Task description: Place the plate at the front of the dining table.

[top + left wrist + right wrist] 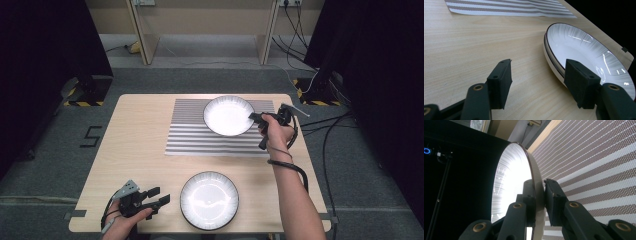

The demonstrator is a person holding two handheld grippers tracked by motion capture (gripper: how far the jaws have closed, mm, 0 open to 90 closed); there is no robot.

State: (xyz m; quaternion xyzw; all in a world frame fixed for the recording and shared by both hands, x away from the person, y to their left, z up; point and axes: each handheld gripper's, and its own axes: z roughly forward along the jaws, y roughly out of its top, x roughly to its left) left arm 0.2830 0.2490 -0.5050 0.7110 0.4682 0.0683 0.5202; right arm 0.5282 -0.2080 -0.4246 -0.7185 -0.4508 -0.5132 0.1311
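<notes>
A pale wooden desk fills the middle of the high view, standing on grey carpet with black curtains at the upper left and upper right and cables trailing at the right edge. A grey-and-white striped placemat lies on the desk's upper middle part. At the lower middle sits a stack of white plates with dark rims.

The right claw, right of centre in the high view, is clenched on the right rim of a white bowl that sits at the placemat's upper right; in the right gripper view one pad lies inside the bowl and the other against its outer wall.

The left claw, at the lower left, is released with its jaws spread wide, holding nothing, just left of the plate stack.
</notes>
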